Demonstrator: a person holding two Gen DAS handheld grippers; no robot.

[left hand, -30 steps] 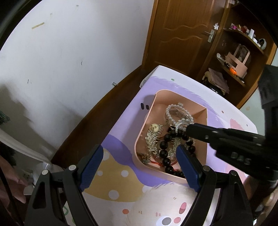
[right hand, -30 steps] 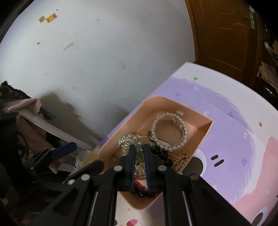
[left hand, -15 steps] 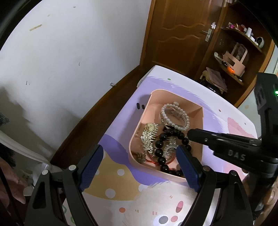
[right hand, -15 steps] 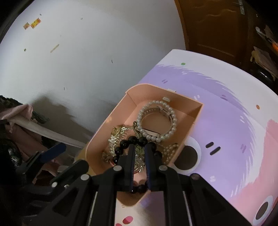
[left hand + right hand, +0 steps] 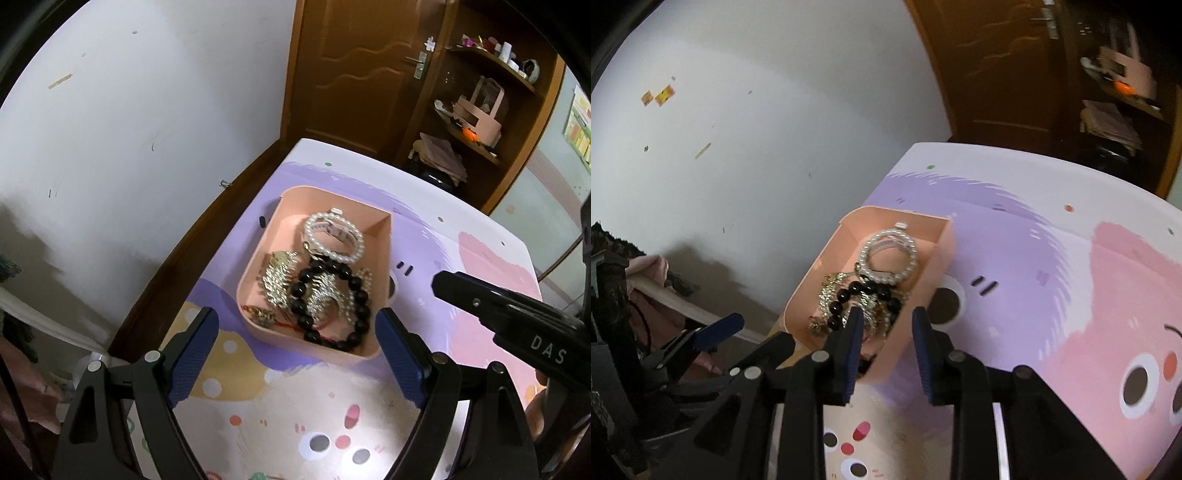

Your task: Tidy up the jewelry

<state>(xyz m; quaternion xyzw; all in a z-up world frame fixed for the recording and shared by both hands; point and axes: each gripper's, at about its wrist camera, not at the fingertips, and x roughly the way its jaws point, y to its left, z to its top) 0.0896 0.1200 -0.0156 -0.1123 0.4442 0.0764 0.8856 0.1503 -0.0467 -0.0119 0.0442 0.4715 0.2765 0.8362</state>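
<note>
While the black bead bracelet [image 5: 334, 295] lies in the pink tray [image 5: 384, 236] on the surface | right gripper [image 5: 886, 325] just opening, empty | left gripper [image 5: 295, 339] wide, empty | we withdraw clear of the tray.

Home interior, likely a bedroom. Panelled wooden door [image 5: 364, 70] with lever handle at upper centre of the frame; corner wooden shelf unit [image 5: 480, 96] at upper right — boxes, small bottles, folded cloth. Scuffed white wall [image 5: 147, 129] at left. Table [image 5: 461, 266] with a pastel cartoon print cover — domestic, not commercial.
</note>
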